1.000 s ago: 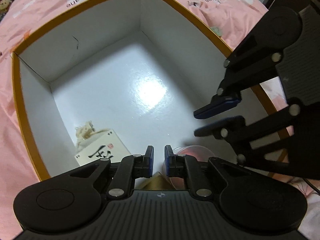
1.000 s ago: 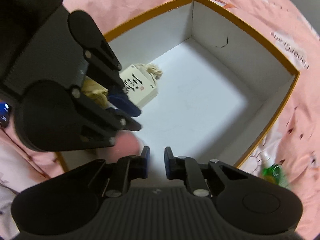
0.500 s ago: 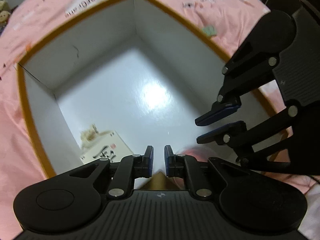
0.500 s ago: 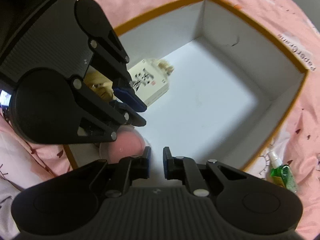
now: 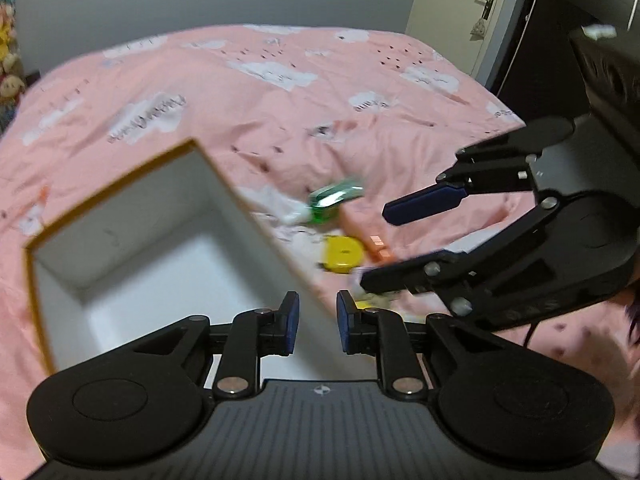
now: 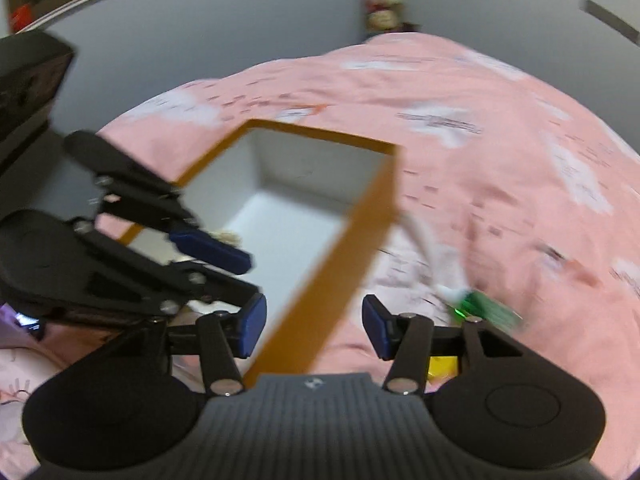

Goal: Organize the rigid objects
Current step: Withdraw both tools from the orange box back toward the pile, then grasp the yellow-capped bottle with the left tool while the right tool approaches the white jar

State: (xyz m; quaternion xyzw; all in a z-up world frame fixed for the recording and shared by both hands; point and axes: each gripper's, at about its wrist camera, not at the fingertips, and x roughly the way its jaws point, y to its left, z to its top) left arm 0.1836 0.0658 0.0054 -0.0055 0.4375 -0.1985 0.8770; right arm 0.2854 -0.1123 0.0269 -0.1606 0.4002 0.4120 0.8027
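A second ago both cameras were pointed down into the box (image 5: 132, 240), and little else was seen. Now both grippers have been lifted up and away from it, and the pink bed cover (image 5: 280, 92), a grey wall and a door (image 5: 452, 8) are seen too. Both pairs of jaws were shut then. Now they are being opened, and nothing is held between them.

On the left side of the left wrist view the box is seen. It is open at the top, white inside, with an orange-brown rim. It is set on the bed cover. In the right wrist view a small pale thing (image 6: 226, 237) is just seen low inside the box, partly hidden behind the left gripper (image 6: 248, 280). The pictures are blurred, so no more can be told about it.

In the middle, the left gripper (image 5: 318, 322) is held over the near edge of the box, with only a narrow gap between its blue pads.

To the right of the box, small things are left lying on the cover: a green bottle (image 5: 334, 200), a yellow round thing (image 5: 342, 254) and an orange pack (image 5: 368, 234) touching it. They are close together, outside the box.

On the far right, the right gripper (image 5: 378, 248) is held over these things. Its jaws are spread wider than the left ones.
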